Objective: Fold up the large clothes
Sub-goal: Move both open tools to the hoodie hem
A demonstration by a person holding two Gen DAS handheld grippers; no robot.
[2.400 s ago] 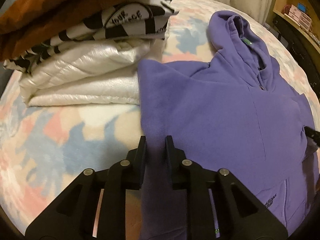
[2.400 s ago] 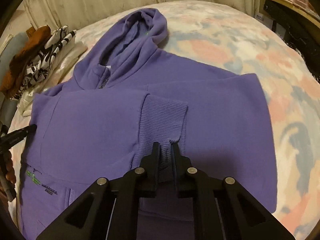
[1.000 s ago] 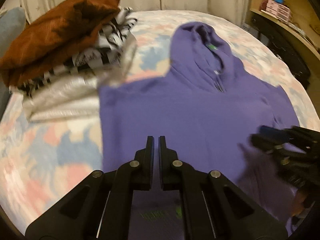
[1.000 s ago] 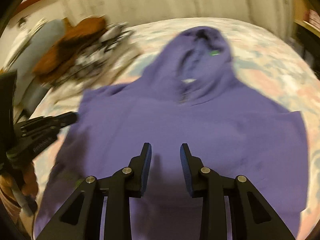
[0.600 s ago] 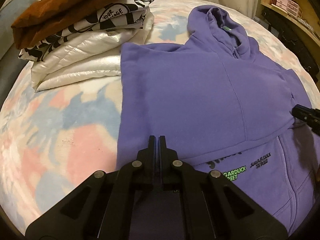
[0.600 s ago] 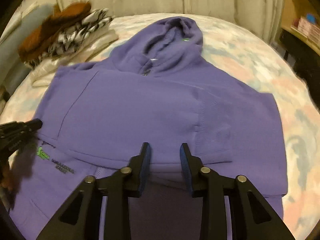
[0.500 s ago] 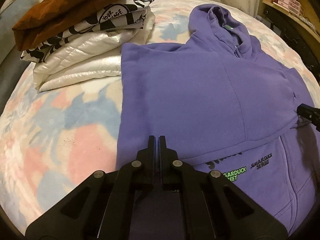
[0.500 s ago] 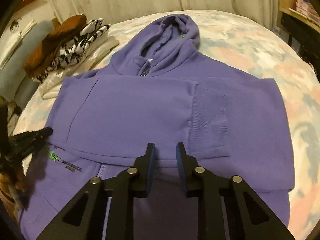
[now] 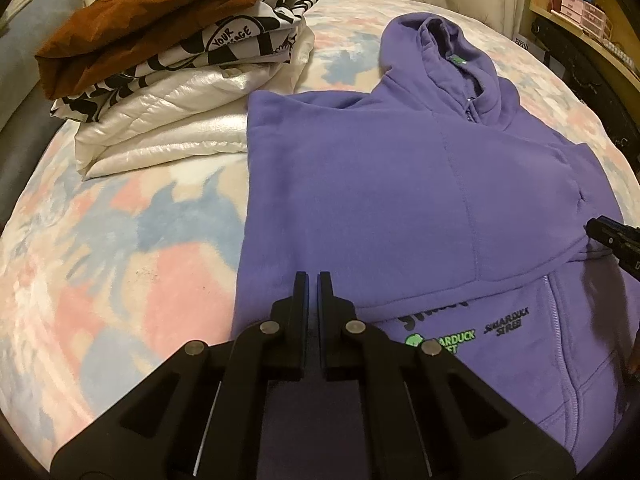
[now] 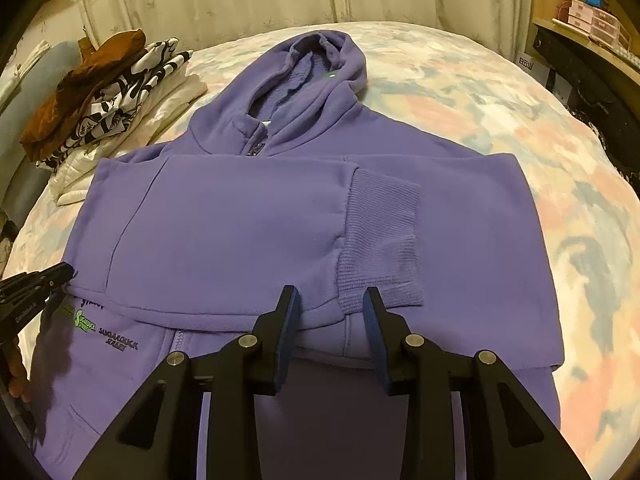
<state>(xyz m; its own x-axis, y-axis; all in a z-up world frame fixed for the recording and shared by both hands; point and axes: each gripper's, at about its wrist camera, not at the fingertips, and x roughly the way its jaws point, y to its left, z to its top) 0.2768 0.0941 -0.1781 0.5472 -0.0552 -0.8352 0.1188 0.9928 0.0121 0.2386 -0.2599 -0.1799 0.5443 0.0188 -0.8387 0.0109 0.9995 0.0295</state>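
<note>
Both sleeves had been folded across the purple hoodie [image 10: 240, 216], lying hood-away lengthwise on the bed [image 10: 500, 92]; left tool [image 9: 313, 280] clenched empty, right tool [image 10: 331, 300] just widened, released.

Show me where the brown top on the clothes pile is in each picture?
Left wrist view: brown top at upper left, large, topping the clothes pile.
Right wrist view: brown top at far left, small, above the middle.
Shared landmark: the purple hoodie's hood.
</note>
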